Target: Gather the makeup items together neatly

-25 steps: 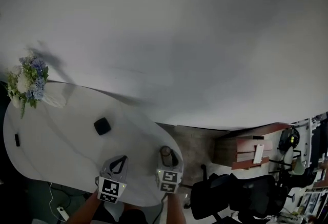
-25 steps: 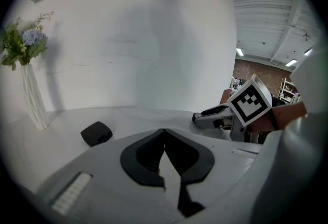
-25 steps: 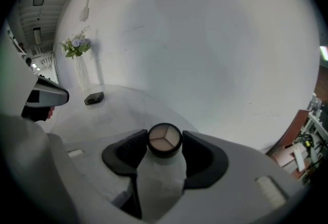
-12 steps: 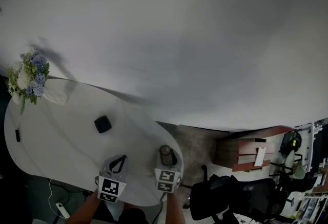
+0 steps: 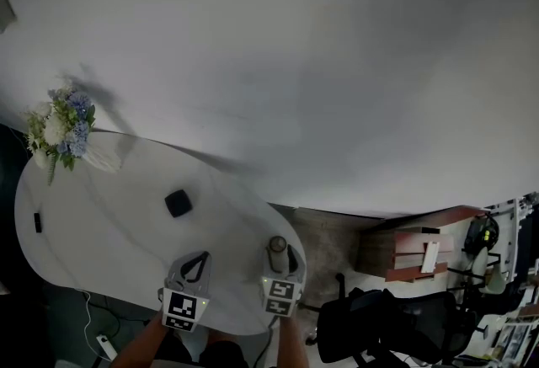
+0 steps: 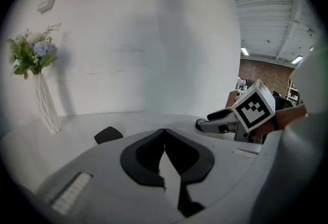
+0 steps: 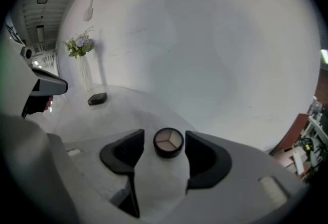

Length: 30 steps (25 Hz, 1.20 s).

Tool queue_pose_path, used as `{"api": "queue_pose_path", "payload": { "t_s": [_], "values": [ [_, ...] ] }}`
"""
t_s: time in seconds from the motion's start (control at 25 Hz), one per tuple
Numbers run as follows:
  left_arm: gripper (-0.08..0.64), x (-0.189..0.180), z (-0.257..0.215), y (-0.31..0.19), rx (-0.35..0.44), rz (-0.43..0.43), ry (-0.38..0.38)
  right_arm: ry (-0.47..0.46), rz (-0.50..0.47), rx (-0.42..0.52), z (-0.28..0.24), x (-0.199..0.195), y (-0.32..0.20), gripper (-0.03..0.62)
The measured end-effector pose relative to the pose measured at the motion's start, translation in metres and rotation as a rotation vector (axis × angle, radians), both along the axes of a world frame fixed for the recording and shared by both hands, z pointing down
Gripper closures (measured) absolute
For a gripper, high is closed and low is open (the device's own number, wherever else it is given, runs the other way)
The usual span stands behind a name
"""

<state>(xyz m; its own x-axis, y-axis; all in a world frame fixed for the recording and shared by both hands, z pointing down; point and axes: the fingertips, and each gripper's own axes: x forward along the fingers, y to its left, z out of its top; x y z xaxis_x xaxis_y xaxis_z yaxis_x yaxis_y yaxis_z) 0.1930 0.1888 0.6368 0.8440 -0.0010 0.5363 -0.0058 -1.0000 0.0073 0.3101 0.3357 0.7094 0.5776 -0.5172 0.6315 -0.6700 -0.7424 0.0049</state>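
Observation:
A small round eyeshadow pot (image 7: 168, 142) with three-tone powder stands on the white oval table (image 5: 101, 232) near its right edge. My right gripper (image 7: 164, 135) has it between its jaws. The jaws have just been opening, and a gap shows on each side of the pot, so it is not gripped. In the head view the pot (image 5: 277, 244) sits just ahead of the right gripper (image 5: 282, 253). A flat black compact (image 5: 178, 203) lies mid-table, far left in the right gripper view (image 7: 97, 98). My left gripper (image 5: 199, 260) hovers near the front edge, its tips together (image 6: 164, 130) on nothing.
A vase of blue and white flowers (image 5: 63, 124) stands at the table's far left. A small black item (image 5: 37, 221) lies near the left rim. Beyond the right edge are a wooden cabinet (image 5: 404, 250) and black office chairs (image 5: 379, 324).
The right gripper's jaws stand a little wider round the pot. Both hands have stayed in place. The head view has shifted slightly.

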Motion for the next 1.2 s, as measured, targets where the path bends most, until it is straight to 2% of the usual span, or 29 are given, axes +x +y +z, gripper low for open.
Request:
{"api": "queue_pose_path", "payload": {
  "t_s": [0.32, 0.48, 0.72, 0.8, 0.88, 1.04, 1.2],
  "values": [
    [0.549, -0.004, -0.049, -0.016, 0.023, 0.000, 0.085, 0.076, -0.025, 0.085, -0.066, -0.017, -0.025, 0.339],
    [0.549, -0.008, -0.075, -0.034, 0.042, -0.020, 0.131, 0.108, -0.035, 0.154, -0.108, -0.031, -0.045, 0.339],
    [0.549, -0.024, -0.121, -0.058, 0.072, -0.036, 0.201, 0.157, -0.071, 0.197, -0.159, -0.064, -0.072, 0.341],
    [0.549, -0.031, -0.135, -0.068, 0.085, -0.042, 0.220, 0.177, -0.083, 0.203, -0.173, -0.075, -0.081, 0.387],
    [0.549, -0.038, -0.146, -0.076, 0.097, -0.048, 0.236, 0.208, -0.098, 0.218, -0.189, -0.085, -0.091, 0.391],
    [0.549, -0.052, -0.160, -0.088, 0.109, -0.049, 0.253, 0.263, -0.108, 0.233, -0.211, -0.104, -0.104, 0.491],
    [0.549, -0.065, -0.166, -0.095, 0.113, -0.059, 0.264, 0.284, -0.129, 0.241, -0.222, -0.120, -0.114, 0.565]
  ]
}}
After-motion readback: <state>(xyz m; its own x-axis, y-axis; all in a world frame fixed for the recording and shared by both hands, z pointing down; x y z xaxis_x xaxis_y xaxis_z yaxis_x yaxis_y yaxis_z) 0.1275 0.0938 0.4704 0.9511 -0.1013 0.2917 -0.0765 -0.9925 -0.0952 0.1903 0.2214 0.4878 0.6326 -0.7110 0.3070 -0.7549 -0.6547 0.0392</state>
